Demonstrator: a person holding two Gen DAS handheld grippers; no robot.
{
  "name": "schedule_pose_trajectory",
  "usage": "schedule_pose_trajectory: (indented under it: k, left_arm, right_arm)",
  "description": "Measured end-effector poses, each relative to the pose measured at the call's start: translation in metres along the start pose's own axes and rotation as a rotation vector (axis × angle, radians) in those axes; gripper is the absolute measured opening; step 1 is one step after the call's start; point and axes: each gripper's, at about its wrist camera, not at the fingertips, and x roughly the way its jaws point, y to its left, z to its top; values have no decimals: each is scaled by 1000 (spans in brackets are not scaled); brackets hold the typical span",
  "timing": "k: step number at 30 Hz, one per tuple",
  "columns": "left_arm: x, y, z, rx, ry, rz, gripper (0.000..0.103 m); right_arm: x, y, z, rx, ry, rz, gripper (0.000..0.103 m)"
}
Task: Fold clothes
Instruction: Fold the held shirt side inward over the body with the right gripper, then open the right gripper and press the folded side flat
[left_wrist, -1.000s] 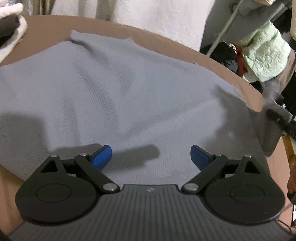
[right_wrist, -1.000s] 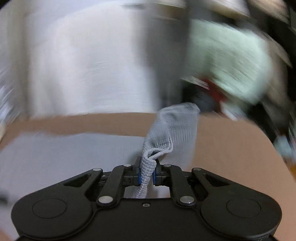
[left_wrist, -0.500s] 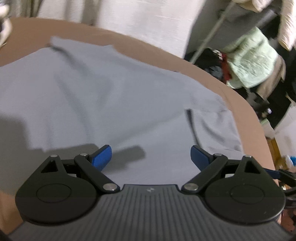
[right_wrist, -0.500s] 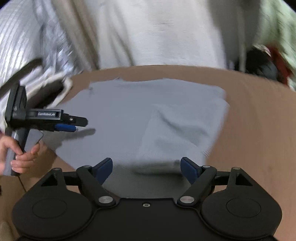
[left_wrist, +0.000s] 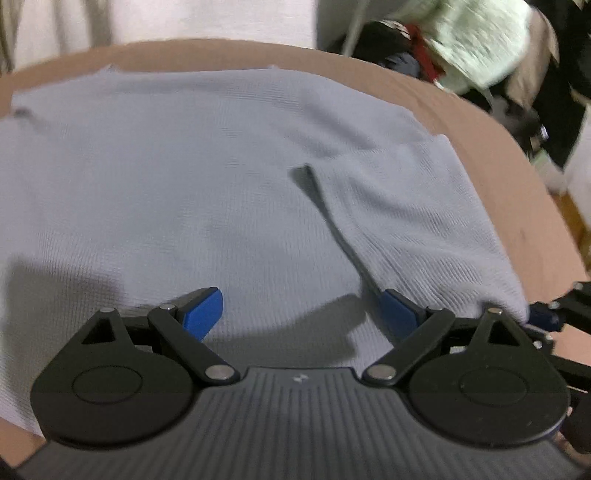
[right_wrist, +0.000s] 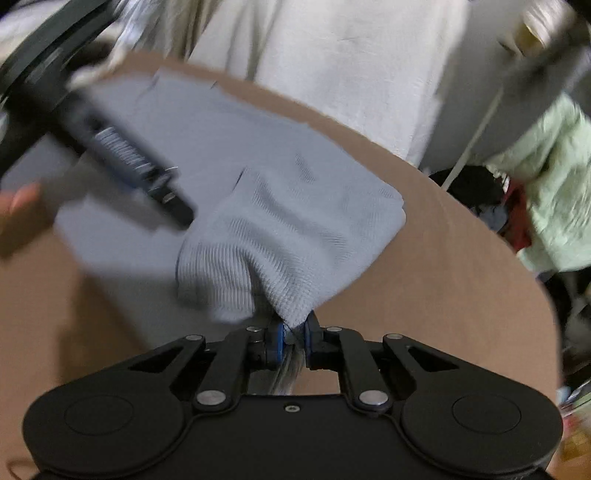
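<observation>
Pale grey knit garment (left_wrist: 207, 192) spread flat on brown surface, right edge folded over, one corner lifted

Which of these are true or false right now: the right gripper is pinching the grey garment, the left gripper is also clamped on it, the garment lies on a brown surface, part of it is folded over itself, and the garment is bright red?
1. The right gripper is pinching the grey garment. True: its blue pads are shut on a bunched edge.
2. The left gripper is also clamped on the garment. False: its jaws stand wide apart above the fabric.
3. The garment lies on a brown surface. True.
4. Part of the garment is folded over itself. True: a flap lies doubled over on one side.
5. The garment is bright red. False: it is pale grey knit.
</observation>
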Motion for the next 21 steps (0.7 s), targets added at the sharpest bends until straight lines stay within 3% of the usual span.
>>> schedule_pose_trajectory:
  k: [4, 5, 6, 7, 10, 14, 15, 18, 21]
  left_arm:
    - [-4, 0, -1, -15, 6, -13, 93]
    - [-6, 2, -1, -36, 3, -27, 93]
    - [-9, 4, -2, -60, 3, -47, 93]
    - [-10, 8, -1, -80, 7, -65, 93]
    - [-14, 22, 0, -123, 6, -98, 93]
    - [-12, 30, 2, -138, 8, -104, 93]
    - [-11, 30, 3, -135, 10, -103, 93]
    - [-9, 30, 8, -135, -5, -116, 93]
    - [-6, 33, 14, -148, -21, -145, 93]
  right_arm:
    - [9, -2, -3, 46, 90, 15, 12]
    - [10, -8, -3, 83, 101, 20, 15]
    - [12, -14, -3, 130, 114, 45, 28]
    - [12, -21, -3, 170, 126, 76, 33]
    - [2, -60, -7, 351, 54, 248, 58]
    - [-3, -127, -23, 785, -109, 520, 67]
    - [7, -139, -15, 819, -93, 501, 67]
    - [51, -165, 23, 756, 29, 334, 68]
    - [110, -176, 36, 876, 121, 415, 67]
